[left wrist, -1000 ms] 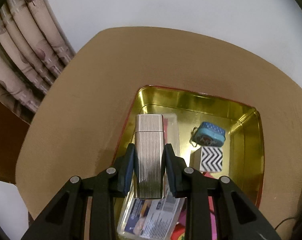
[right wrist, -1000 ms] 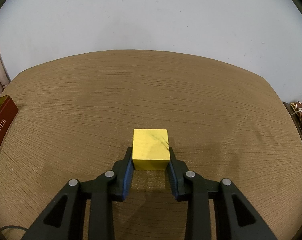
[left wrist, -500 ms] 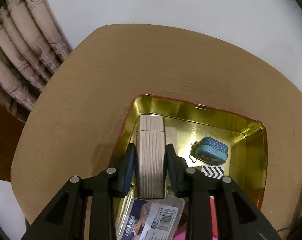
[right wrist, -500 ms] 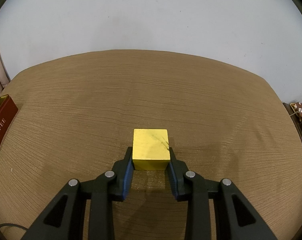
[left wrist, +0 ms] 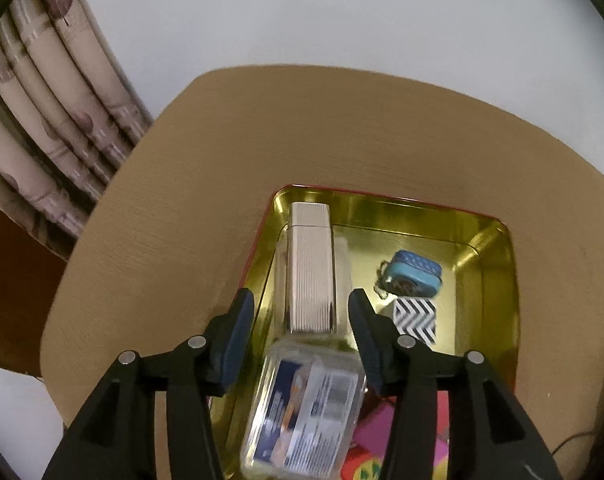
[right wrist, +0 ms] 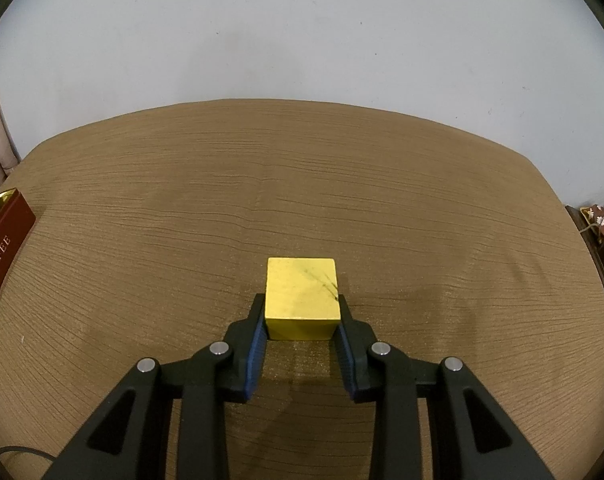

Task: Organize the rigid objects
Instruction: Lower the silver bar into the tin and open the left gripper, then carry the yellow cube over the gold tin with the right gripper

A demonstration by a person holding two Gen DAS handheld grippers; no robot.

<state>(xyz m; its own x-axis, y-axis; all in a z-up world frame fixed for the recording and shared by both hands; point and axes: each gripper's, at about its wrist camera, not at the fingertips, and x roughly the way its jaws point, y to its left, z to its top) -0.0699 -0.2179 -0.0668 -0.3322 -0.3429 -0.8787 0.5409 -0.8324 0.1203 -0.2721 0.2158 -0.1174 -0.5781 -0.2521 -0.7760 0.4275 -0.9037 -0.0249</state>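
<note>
Your left gripper [left wrist: 302, 316] has let go: jaws now spread wide, the ribbed metal case [left wrist: 311, 268] lying far-left in the tin [left wrist: 497, 280]. Your right gripper [right wrist: 302, 320] clamps the yellow block [right wrist: 302, 300] on the table's near middle; it looks stiff and light, so hold its flat sides.

The left gripper [left wrist: 302, 320] is now being held spread wide, the ribbed silver case [left wrist: 310, 268] released into the gold tin [left wrist: 497, 276], left of frame centre, leaning against the tin's left wall.
</note>
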